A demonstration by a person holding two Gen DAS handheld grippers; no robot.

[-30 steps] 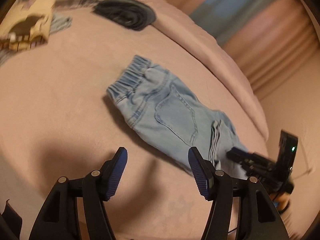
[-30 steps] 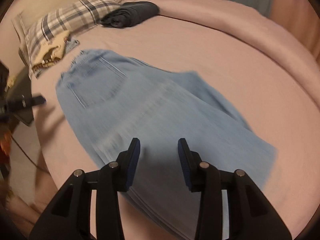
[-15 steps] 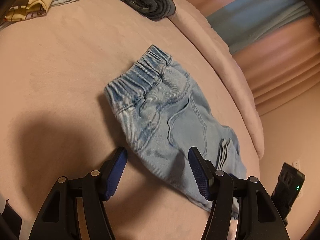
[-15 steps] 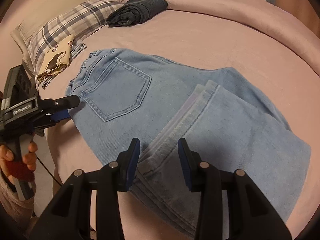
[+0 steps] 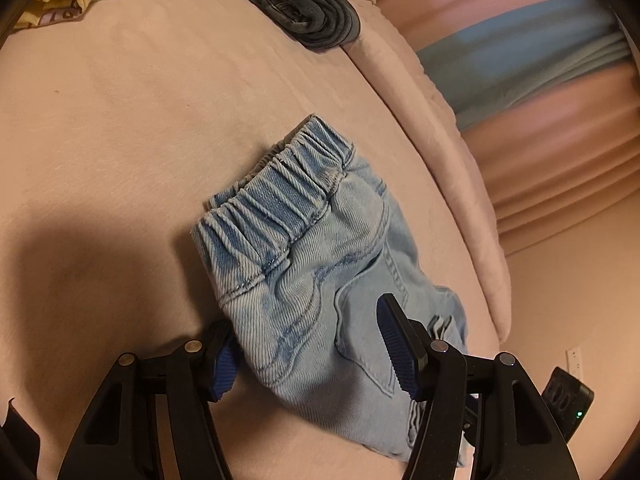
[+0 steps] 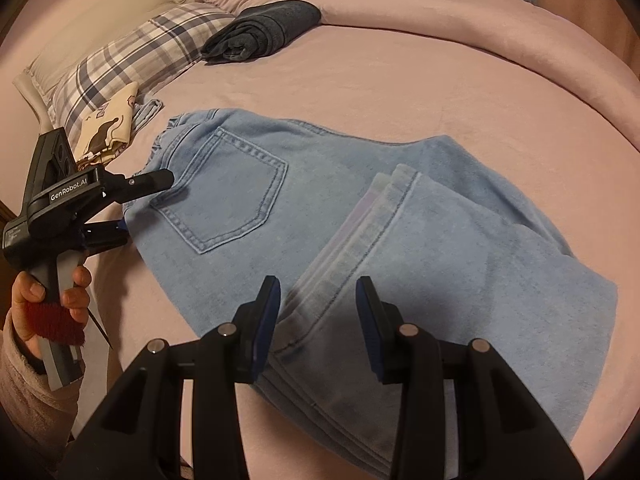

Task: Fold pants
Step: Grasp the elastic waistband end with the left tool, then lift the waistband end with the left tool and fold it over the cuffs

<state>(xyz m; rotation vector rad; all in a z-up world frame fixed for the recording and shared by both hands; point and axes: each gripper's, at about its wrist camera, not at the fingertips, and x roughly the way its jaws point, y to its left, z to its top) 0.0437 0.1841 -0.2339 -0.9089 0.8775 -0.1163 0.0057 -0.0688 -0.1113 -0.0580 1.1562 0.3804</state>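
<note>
Light blue jeans (image 5: 320, 264) lie on the pink bed, back pocket up, legs folded so the hems (image 6: 384, 216) rest near the seat. My left gripper (image 5: 308, 356) straddles the jeans' side edge just below the elastic waistband (image 5: 276, 196). One pad (image 5: 222, 364) is low at the edge and the other (image 5: 394, 348) is over the pocket. Its jaws are closing with denim between them, and the pads do not press. The right wrist view shows this gripper (image 6: 146, 206) at the waist corner. My right gripper (image 6: 318, 320) hovers open over the folded hems, holding nothing.
A dark folded garment (image 6: 264, 28) lies at the far side of the bed, beside a plaid pillow (image 6: 132, 56) and a cream printed cloth (image 6: 108, 128). A hand (image 6: 48, 292) holds the left gripper's handle. The bed's edge drops off to the right of the jeans (image 5: 492, 280).
My left gripper has moved in and down to the jeans' waist side, and its jaws now straddle the edge. The leg hems have settled over the seat. The right gripper has stayed put.
</note>
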